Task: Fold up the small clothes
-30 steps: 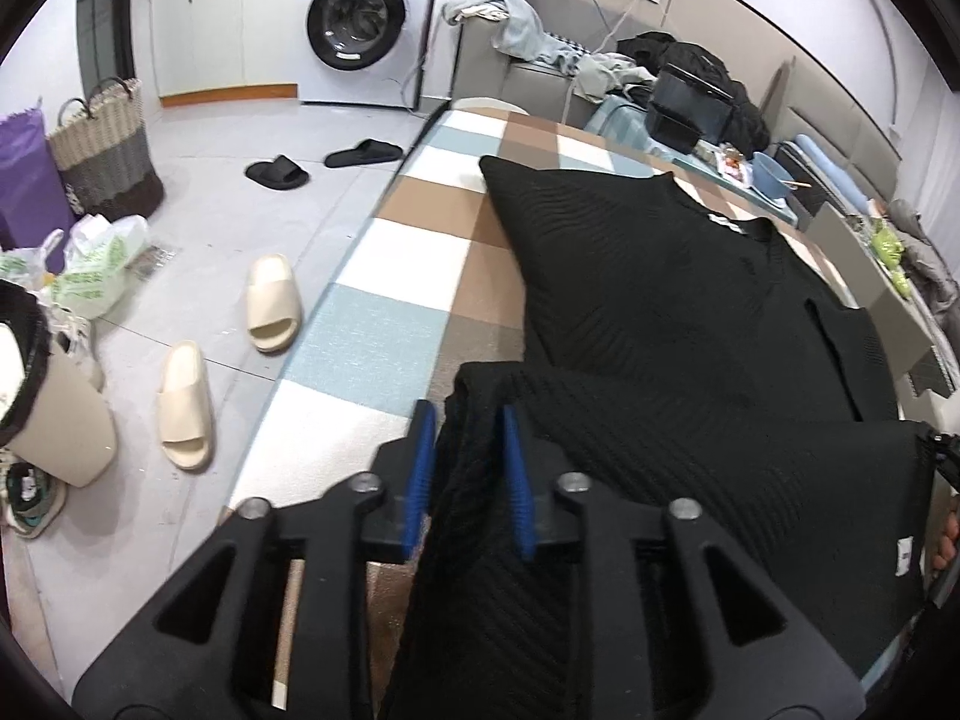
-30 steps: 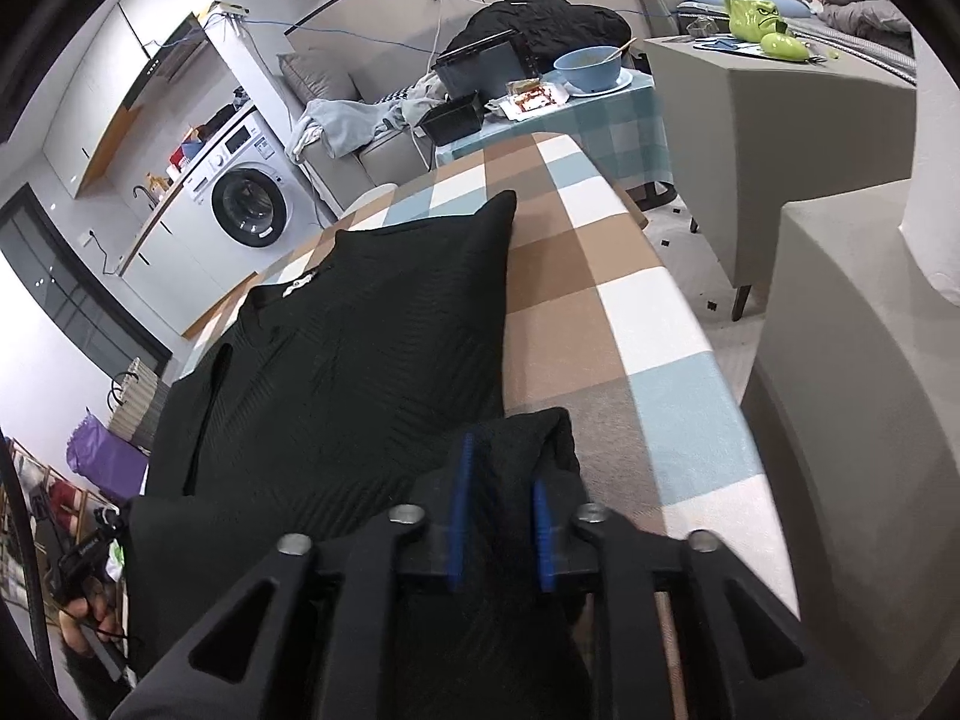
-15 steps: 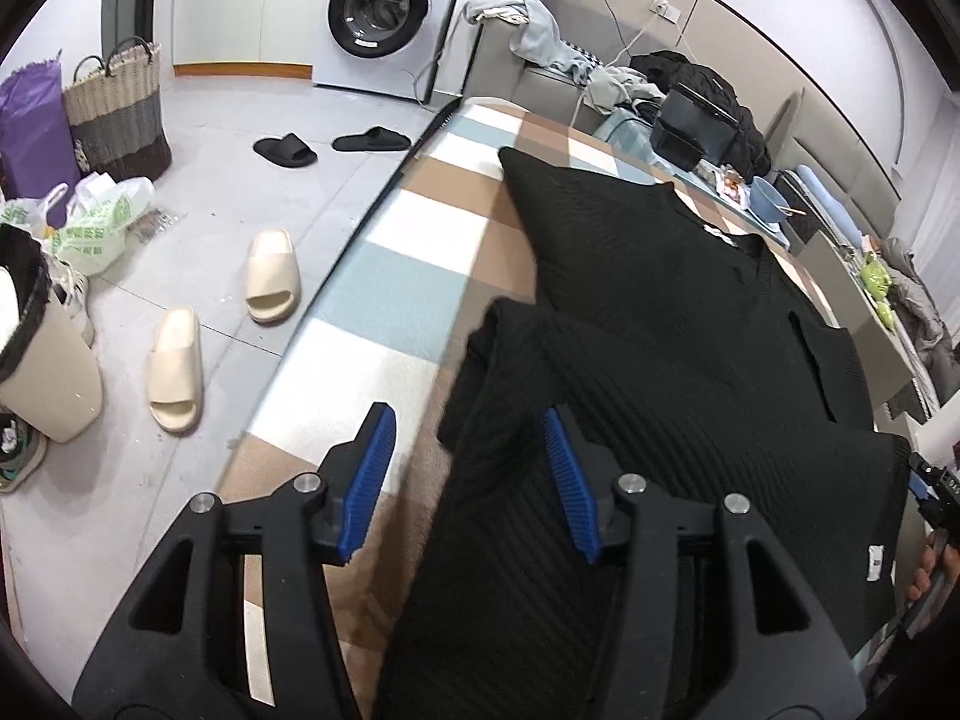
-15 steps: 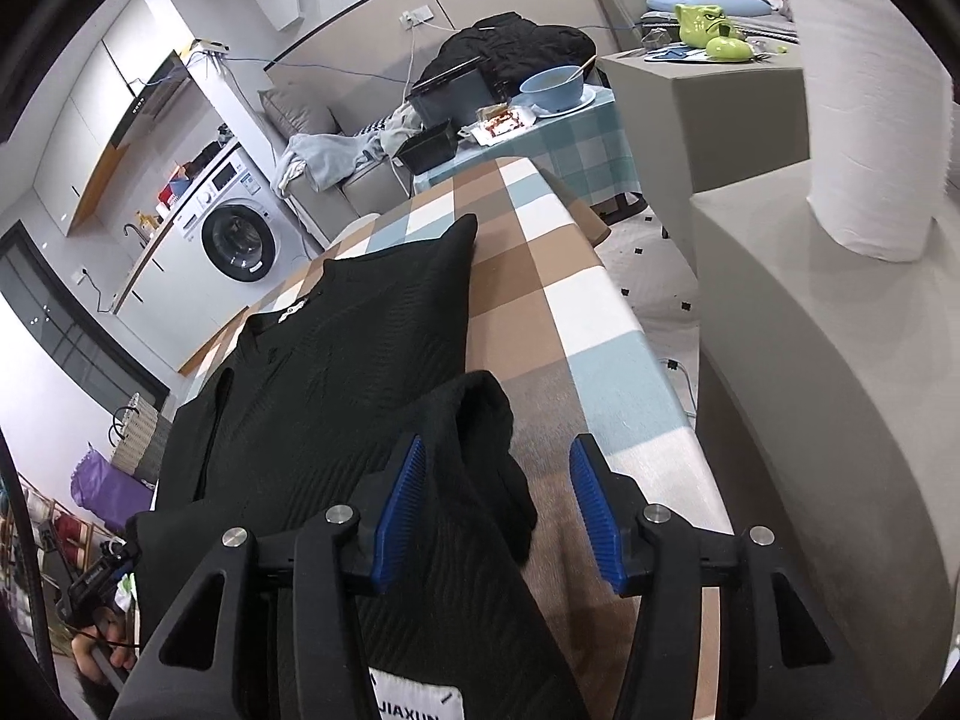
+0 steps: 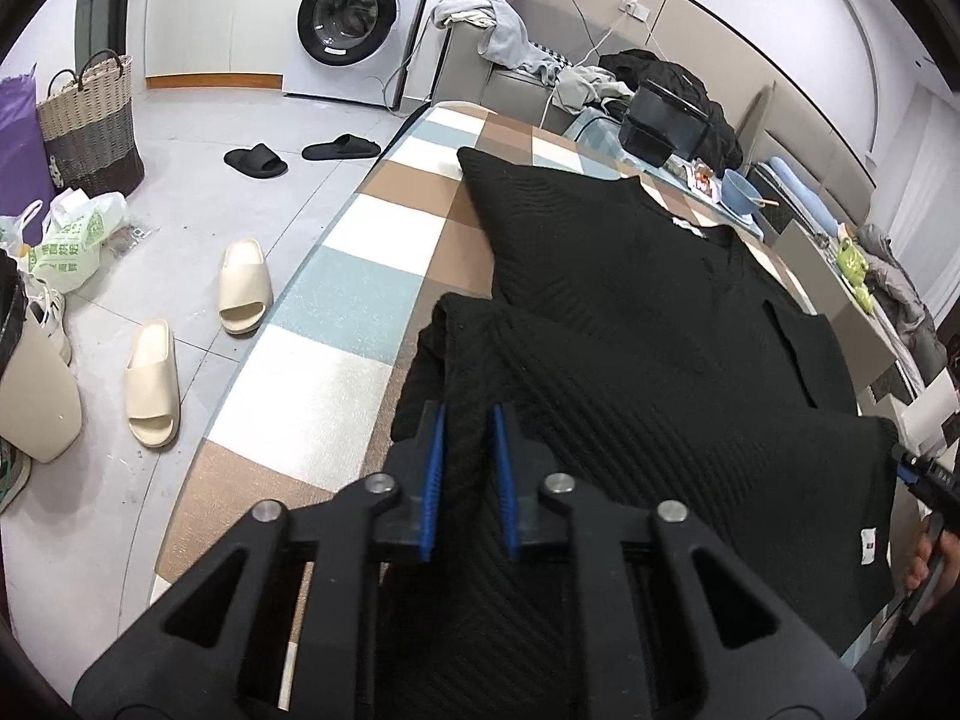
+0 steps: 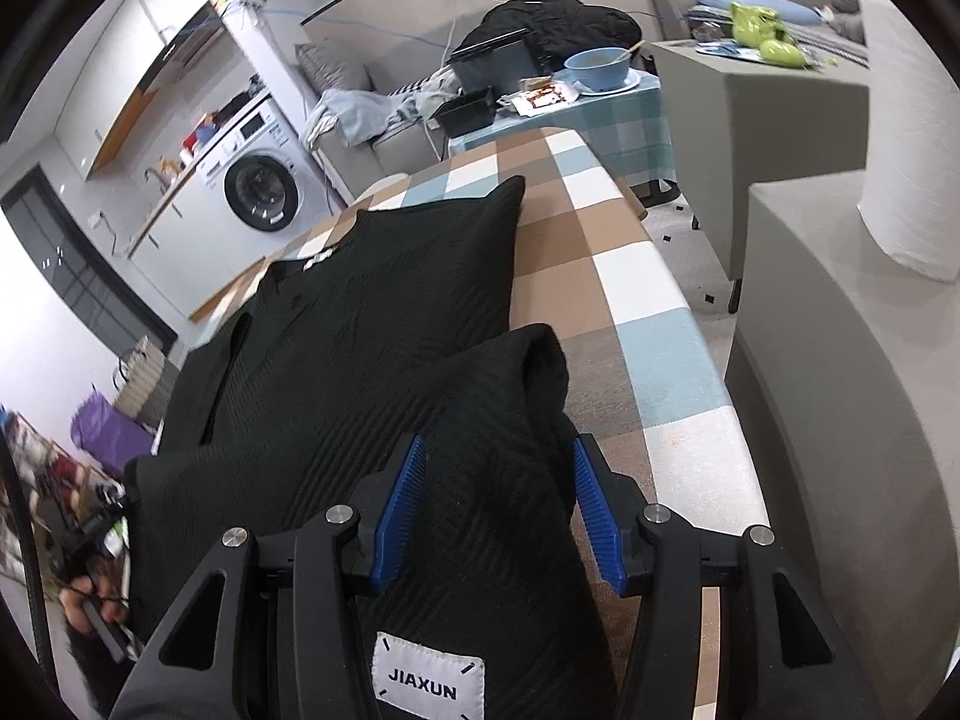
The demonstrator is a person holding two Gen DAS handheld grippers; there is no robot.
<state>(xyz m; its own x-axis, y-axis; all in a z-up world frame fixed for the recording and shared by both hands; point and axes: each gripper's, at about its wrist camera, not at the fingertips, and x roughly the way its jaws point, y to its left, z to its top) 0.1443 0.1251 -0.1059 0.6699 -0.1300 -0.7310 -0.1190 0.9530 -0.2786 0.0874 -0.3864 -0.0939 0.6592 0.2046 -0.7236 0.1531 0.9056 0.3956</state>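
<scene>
A black ribbed knit garment [image 5: 648, 312] lies on the checked table [image 5: 336, 324], its near part folded over itself. My left gripper [image 5: 469, 456] is shut on the fold's left edge. In the right wrist view the same garment [image 6: 360, 324] lies on the table [image 6: 636, 300], with a white JIAXUN label [image 6: 427, 683] near the camera. My right gripper [image 6: 495, 504] is open, its blue pads [image 6: 591, 510] on either side of the fold's right end.
Beige slippers [image 5: 192, 342] and black slippers [image 5: 300, 153] lie on the floor left of the table. A washing machine [image 5: 354, 18], a basket [image 5: 90, 120] and bags stand beyond. A grey block [image 6: 840, 396] is right of the table. A side table with a blue bowl [image 6: 597, 67] stands behind.
Both grippers opened half a second ago and let go of the fold. The left gripper has since shut again on the fold's left edge. The right gripper stays open.
</scene>
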